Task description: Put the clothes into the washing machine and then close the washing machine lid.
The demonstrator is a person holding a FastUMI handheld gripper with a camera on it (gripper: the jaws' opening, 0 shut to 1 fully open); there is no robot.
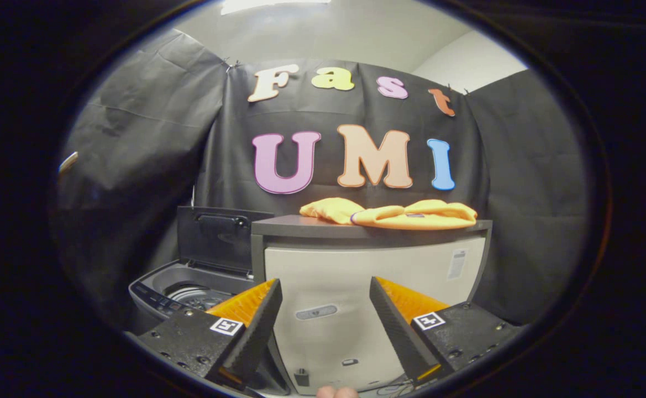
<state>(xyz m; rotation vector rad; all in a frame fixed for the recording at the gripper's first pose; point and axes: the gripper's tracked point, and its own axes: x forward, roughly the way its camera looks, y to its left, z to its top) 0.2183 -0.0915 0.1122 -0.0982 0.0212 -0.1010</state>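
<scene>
Atop the pale, dark-topped cabinet (356, 276), well beyond the fingers, lay the crumpled yellow-orange clothes (405, 214) w/ a small purple mark — spread across the top's right half, the booth's black cloth wall right behind. Gripper (325, 309) hung in front of the cabinet's face w/ its fingers (256, 326) spread wide apart, nothing btwn them but cabinet front — holding nothing. To the cabinet's left, just past the left finger, sat the dark grey top-loading washing machine (184, 290) w/ its dark lid (218, 235) standing upright at the back, drum opening visible below.
</scene>
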